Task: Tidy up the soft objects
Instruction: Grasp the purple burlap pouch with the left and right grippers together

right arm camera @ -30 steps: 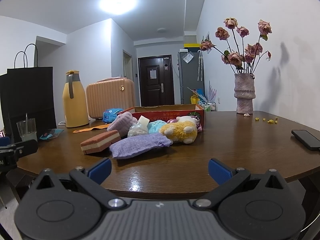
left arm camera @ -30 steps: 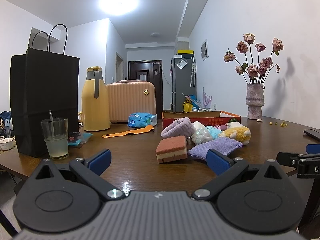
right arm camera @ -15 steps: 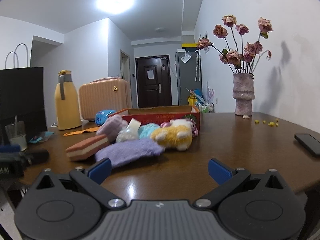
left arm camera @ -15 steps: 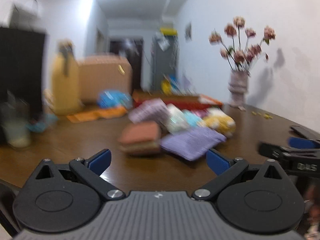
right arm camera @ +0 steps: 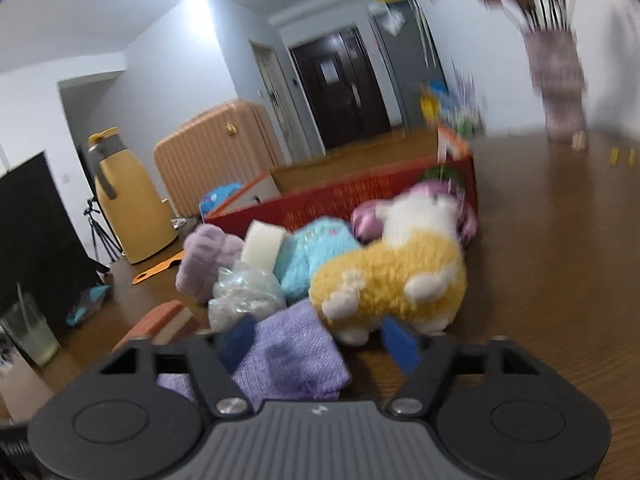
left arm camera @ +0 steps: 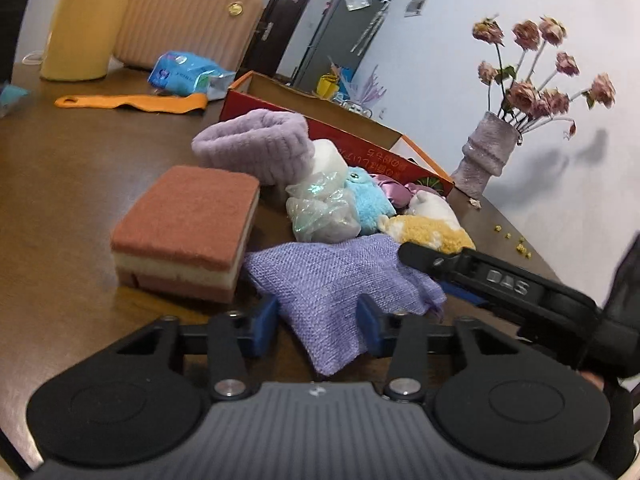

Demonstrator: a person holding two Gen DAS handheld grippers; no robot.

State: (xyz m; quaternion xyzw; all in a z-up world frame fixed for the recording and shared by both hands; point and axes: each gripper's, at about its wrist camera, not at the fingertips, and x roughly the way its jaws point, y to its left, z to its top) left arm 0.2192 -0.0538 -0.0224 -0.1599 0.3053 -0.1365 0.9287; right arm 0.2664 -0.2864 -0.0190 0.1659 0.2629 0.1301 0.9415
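Observation:
A pile of soft things lies on the brown table in front of a red cardboard box (left arm camera: 372,148). A purple knitted cloth (left arm camera: 336,276) lies nearest. My left gripper (left arm camera: 318,322) has its jaws partly closed around the cloth's near end. A brown layered sponge (left arm camera: 188,232) sits to its left. A purple fluffy band (left arm camera: 256,144), a clear plastic bag (left arm camera: 320,212), a blue plush (left arm camera: 366,202) and a yellow plush (right arm camera: 388,276) lie behind. My right gripper (right arm camera: 320,338) is open over the cloth (right arm camera: 288,352), just before the yellow plush.
A vase of dried roses (left arm camera: 486,152) stands at the right. A yellow jug (left arm camera: 80,20), a peach suitcase (left arm camera: 188,12), a blue packet (left arm camera: 184,72) and an orange strip (left arm camera: 132,102) lie at the back left. A glass (right arm camera: 28,332) and a black bag (right arm camera: 36,232) stand left.
Both grippers have moved forward and down to the pile. My left gripper's jaws have narrowed around the purple cloth. My right gripper has come up to the yellow plush.

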